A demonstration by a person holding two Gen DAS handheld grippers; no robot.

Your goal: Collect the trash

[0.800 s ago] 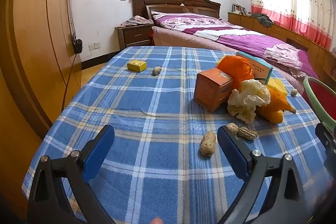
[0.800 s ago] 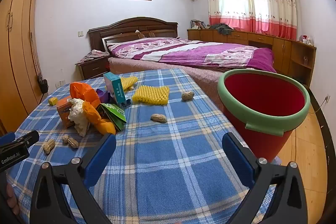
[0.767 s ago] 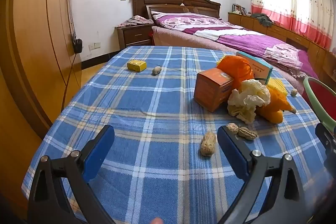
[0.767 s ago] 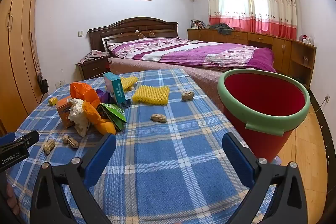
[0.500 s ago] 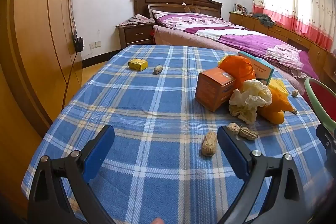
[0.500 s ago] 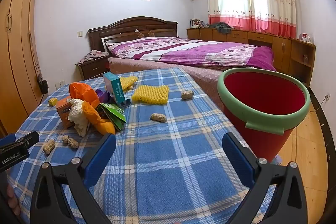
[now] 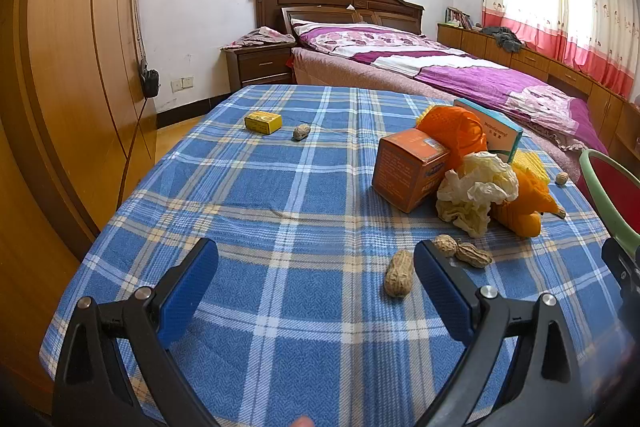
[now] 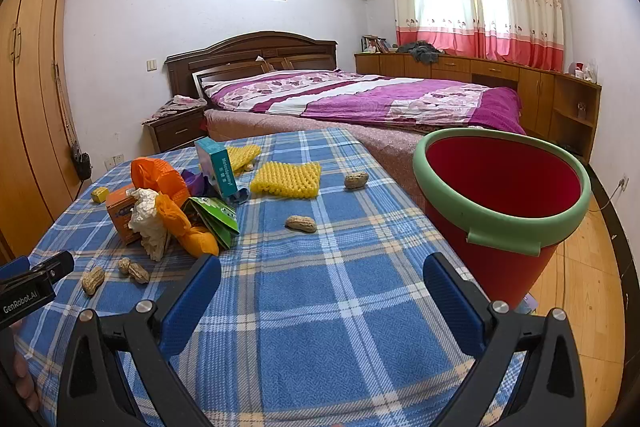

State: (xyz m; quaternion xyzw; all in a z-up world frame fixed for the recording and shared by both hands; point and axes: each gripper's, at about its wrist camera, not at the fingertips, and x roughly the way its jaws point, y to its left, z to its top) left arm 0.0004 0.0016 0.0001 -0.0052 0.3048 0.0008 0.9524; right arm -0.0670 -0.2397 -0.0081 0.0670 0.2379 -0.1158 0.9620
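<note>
Trash lies scattered on a blue plaid tablecloth (image 7: 280, 195). In the left wrist view my left gripper (image 7: 316, 263) is open over the cloth, and a peanut (image 7: 399, 278) lies just inside its right finger (image 7: 440, 291); two more peanuts (image 7: 464, 251) lie beyond. An orange box (image 7: 410, 169), crumpled white paper (image 7: 476, 191), orange netting (image 7: 456, 131) and a teal box (image 7: 492, 133) form a pile. My right gripper (image 8: 322, 283) is open above bare cloth. A red bucket with a green rim (image 8: 500, 195) stands at the table's right edge.
A small yellow box (image 7: 263, 122) and a peanut (image 7: 301, 132) lie far left. Yellow foam mesh (image 8: 288, 179), two peanuts (image 8: 301, 223) and a green packet (image 8: 214, 215) lie mid-table. A wardrobe (image 7: 60, 67) stands left, a bed (image 8: 360, 99) behind.
The left gripper has crept slightly forward and turned a little, so the near peanut now sits closer to its right finger. The right gripper's view has barely shifted.
</note>
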